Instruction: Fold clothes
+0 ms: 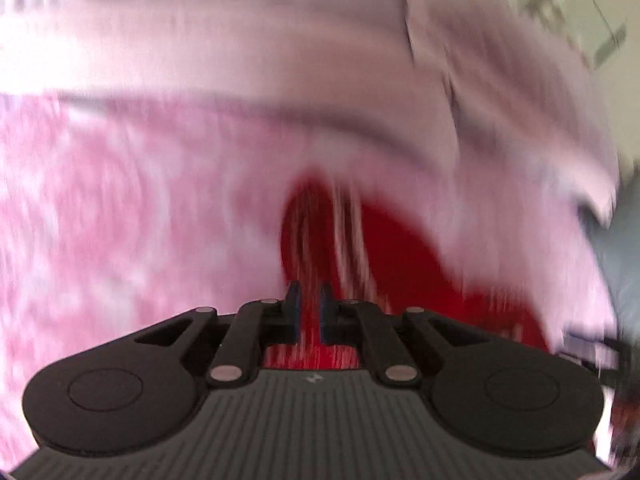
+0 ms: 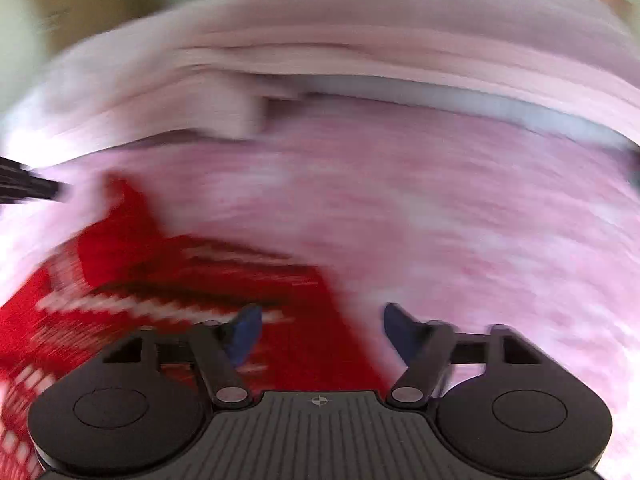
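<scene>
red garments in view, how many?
1. The red patterned garment lies on the pink mottled cover, ahead of the left gripper and left of the right gripper. Blur could hide others.

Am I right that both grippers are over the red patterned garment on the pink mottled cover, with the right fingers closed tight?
Not quite. The right gripper has its fingers spread wide apart in the right wrist view, with nothing pressed between them. The rest holds: both it and the left gripper are over the red patterned garment on the pink mottled cover.
</scene>
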`<action>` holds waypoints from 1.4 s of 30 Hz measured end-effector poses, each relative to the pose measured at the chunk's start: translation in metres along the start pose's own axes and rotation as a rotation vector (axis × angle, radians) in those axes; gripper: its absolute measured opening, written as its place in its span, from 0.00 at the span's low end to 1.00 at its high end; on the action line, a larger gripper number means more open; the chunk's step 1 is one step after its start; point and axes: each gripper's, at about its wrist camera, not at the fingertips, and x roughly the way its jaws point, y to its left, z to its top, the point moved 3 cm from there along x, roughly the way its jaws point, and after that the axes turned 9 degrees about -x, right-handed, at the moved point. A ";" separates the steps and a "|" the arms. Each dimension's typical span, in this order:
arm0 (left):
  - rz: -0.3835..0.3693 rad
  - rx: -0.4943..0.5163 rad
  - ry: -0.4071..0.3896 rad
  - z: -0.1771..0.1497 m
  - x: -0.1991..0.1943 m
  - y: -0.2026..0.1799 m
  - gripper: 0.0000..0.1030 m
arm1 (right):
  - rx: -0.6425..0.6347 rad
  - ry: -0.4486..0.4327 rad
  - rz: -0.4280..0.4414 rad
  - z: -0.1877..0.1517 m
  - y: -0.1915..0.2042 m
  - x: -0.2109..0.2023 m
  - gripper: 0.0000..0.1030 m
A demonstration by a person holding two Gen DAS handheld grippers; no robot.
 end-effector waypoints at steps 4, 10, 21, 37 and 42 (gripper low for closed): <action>0.002 -0.045 0.010 -0.040 -0.005 0.005 0.06 | -0.168 0.025 0.033 0.002 0.040 0.027 0.44; 0.095 -0.099 -0.061 -0.063 -0.022 0.032 0.13 | -0.496 -0.054 0.058 0.037 0.089 0.068 0.45; 0.163 -0.037 -0.118 -0.035 -0.034 0.065 0.23 | 0.060 -0.127 0.107 0.097 0.028 0.127 0.05; 0.036 0.054 -0.078 -0.008 0.009 0.044 0.09 | 0.159 0.048 0.077 0.010 -0.052 0.107 0.09; 0.114 0.105 -0.271 0.052 -0.013 0.033 0.10 | 0.179 -0.067 0.005 0.033 -0.062 0.086 0.08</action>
